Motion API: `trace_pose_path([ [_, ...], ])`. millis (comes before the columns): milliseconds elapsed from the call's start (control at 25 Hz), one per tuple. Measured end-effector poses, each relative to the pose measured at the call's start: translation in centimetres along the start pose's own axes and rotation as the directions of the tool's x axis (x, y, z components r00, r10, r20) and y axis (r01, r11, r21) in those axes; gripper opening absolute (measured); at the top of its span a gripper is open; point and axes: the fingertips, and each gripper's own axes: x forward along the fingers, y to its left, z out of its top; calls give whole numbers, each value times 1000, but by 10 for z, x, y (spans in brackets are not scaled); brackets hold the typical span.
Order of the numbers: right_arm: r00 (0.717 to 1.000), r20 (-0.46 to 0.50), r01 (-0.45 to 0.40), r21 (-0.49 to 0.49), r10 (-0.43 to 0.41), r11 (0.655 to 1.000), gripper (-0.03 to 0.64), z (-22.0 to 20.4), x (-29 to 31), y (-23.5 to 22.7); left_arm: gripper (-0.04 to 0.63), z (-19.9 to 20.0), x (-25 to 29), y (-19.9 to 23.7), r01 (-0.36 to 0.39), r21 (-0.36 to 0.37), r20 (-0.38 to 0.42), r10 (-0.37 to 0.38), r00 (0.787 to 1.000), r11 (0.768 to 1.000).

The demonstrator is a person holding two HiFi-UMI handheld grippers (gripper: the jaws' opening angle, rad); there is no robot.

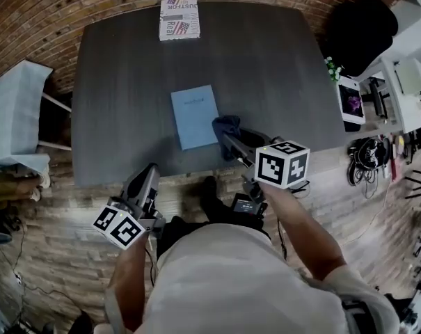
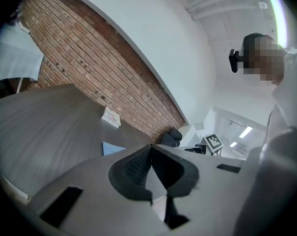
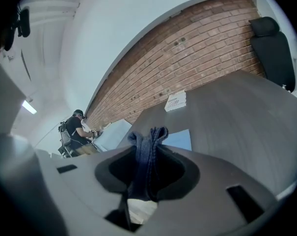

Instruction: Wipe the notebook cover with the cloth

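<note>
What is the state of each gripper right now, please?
Left gripper: closed, holding nothing.
Right gripper: closed on the cloth.

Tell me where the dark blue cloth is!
In the head view, the cloth is pinched in the right gripper. It sits just right of the blue notebook, near the front edge of the table.

Left tongs [image 2: 151,151] closed, empty, near body; right tongs [image 1: 227,139] forward, pinching cloth [image 3: 147,146].
</note>
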Motion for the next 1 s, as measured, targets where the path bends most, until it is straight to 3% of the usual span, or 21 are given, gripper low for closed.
trace_pose_path([
  [280,997,-76,-8,14,9,1000,114,9,50,-35,8,-4,38,21,-52,-9,-26,52,998,999],
  [1000,984,-170,53,0,-53,999,115,9,161,-33,8,-3,74,90,-67,-19,-120,64,991,998],
])
